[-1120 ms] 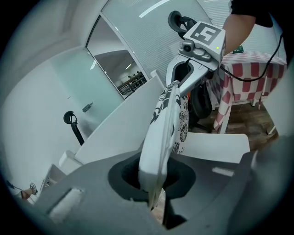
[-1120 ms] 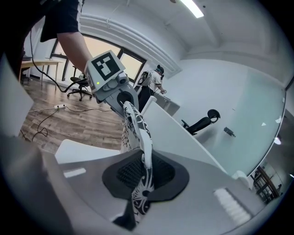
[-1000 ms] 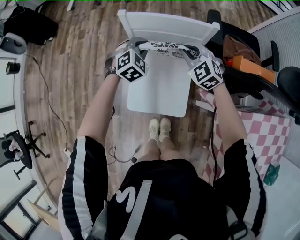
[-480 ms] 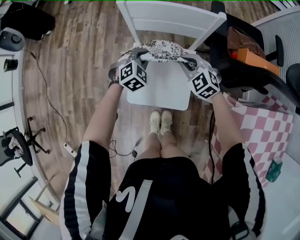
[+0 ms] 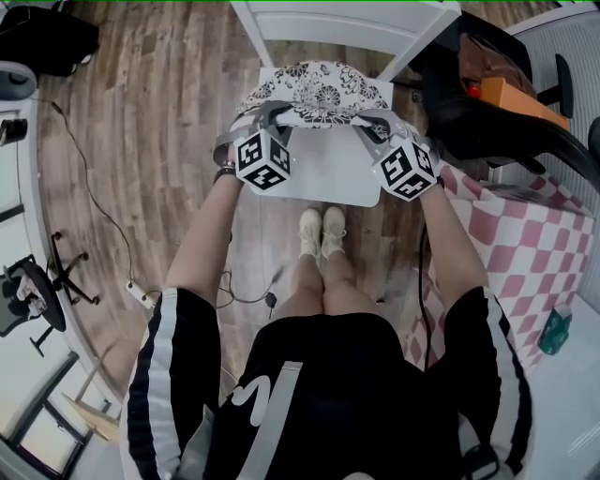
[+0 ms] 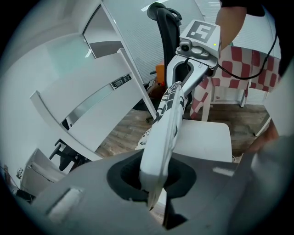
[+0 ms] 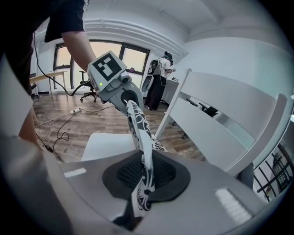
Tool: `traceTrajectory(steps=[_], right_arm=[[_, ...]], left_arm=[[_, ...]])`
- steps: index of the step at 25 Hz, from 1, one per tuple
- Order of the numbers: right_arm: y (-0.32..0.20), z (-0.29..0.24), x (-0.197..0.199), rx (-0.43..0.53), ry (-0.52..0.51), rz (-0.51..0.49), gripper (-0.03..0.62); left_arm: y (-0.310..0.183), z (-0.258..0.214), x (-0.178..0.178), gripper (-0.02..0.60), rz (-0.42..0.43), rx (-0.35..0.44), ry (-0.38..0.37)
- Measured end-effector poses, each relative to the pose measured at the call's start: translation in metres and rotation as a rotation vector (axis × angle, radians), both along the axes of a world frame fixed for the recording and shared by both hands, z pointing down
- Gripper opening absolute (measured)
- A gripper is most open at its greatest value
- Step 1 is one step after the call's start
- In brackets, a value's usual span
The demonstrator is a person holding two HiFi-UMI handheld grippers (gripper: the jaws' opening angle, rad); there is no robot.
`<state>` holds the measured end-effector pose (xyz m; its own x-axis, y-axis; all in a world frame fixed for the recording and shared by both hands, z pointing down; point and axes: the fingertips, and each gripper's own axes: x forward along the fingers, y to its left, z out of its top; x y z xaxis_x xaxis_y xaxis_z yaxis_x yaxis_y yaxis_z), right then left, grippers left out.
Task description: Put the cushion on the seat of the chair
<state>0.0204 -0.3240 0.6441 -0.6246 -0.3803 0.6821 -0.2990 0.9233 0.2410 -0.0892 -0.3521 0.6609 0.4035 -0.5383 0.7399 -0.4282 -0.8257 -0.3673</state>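
Cushion (image 5: 319, 94): thin, limp fabric pad, white with black floral print, rounded far edge. Hangs over rear of chair seat (image 5: 323, 178), a smooth white slab with rounded corners, before slatted white backrest (image 5: 347, 21). Pinched along near edge by left gripper (image 5: 265, 117) and right gripper (image 5: 372, 120), both clamped on fabric.

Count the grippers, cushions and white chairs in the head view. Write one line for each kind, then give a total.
gripper: 2 (left gripper, right gripper)
cushion: 1
white chair: 1
Total: 4
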Motion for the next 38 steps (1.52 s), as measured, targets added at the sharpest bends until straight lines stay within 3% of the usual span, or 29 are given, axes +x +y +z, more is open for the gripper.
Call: traceTrajectory(steps=[19,38], right_arm=[[0.056,0.063,0.005,-0.068,0.066,-0.050,0.017],[0.103,0.108,0.008,-0.137,0.104,-0.067,0.021]], left_arm=[[0.061,0.060,0.002,0.077,0.048,-0.089,-0.002],[0.110,0.097,0.002,0.095,0.071,-0.149,-0.052]])
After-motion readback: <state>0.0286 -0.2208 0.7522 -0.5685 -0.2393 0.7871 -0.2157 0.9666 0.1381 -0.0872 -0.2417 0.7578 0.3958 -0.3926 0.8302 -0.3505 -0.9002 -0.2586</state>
